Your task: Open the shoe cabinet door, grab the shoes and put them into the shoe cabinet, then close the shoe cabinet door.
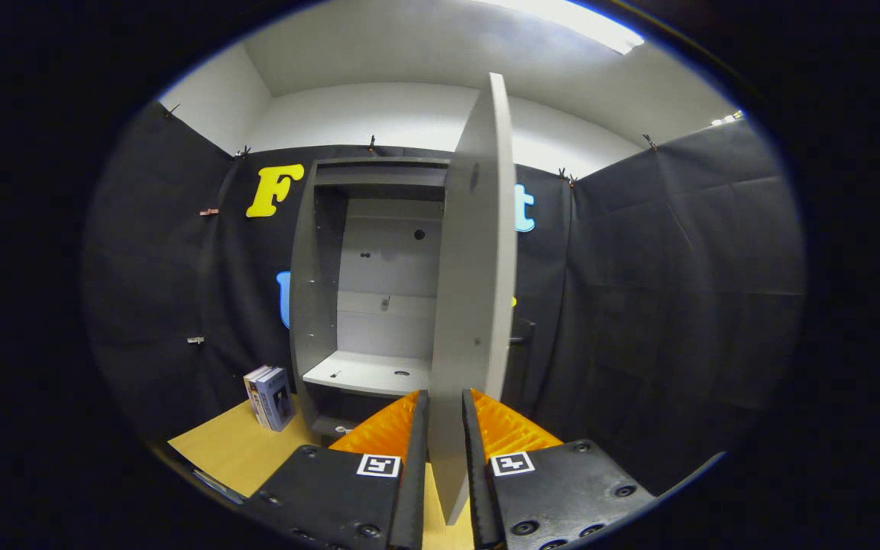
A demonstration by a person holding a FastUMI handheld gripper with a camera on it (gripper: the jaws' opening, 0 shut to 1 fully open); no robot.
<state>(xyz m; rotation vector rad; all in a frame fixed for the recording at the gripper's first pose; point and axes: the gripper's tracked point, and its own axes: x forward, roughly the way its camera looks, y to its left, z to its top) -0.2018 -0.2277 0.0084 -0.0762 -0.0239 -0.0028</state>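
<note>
Black cloth walls are seen beyond the grey shoe cabinet. Its open door is held edge-on between the fingers, clenched on its lower edge. Slipping is risked if the swing is rushed.

fingers clamp open cabinet door.

Tool fingers clamped on door
</note>
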